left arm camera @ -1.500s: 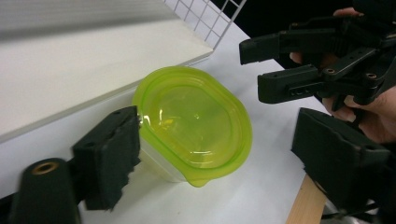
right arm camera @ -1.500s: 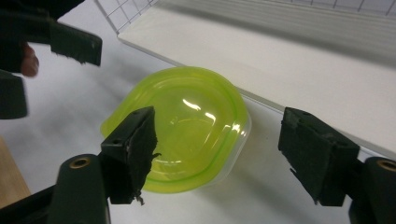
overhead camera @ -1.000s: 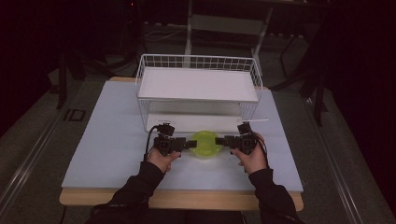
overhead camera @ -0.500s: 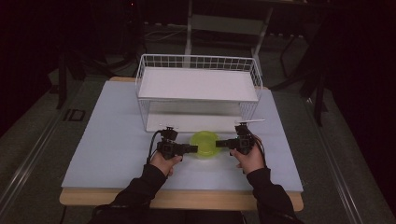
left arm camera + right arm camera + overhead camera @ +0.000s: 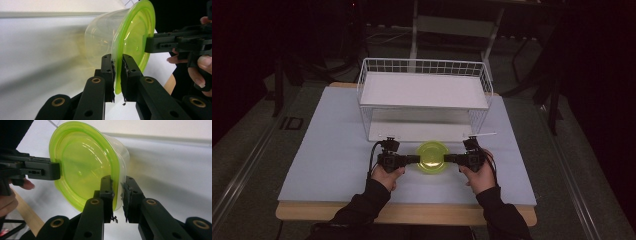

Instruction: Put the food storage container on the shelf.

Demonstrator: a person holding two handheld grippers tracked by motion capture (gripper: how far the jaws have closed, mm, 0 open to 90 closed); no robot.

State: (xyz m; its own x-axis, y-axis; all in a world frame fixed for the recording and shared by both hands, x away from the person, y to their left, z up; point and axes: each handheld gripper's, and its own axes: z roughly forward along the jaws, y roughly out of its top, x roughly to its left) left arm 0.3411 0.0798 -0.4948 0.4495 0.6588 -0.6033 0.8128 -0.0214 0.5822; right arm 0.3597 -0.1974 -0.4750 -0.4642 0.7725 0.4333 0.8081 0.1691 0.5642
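A clear plastic container with a lime-green lid (image 5: 431, 157) hangs just above the white table between both hands, in front of the wire rack. My left gripper (image 5: 414, 160) is shut on the lid's left rim (image 5: 117, 75), its jaws pinching the green edge. From the other side my right gripper (image 5: 450, 159) is shut on the opposite rim (image 5: 117, 192). In the left gripper view the container's clear body (image 5: 102, 40) points away and the right gripper (image 5: 175, 42) shows across the lid. The left gripper (image 5: 37, 170) shows in the right gripper view.
A white wire rack (image 5: 424, 97) with a solid top shelf and a lower shelf stands behind the container. The white table top (image 5: 327, 150) sits on a wooden board whose front edge (image 5: 407, 212) lies close to the person's sleeves. Dark floor surrounds the table.
Both grippers and the container between them have moved slightly away from the person, toward the rack's lower shelf. The grip on the lid is unchanged.
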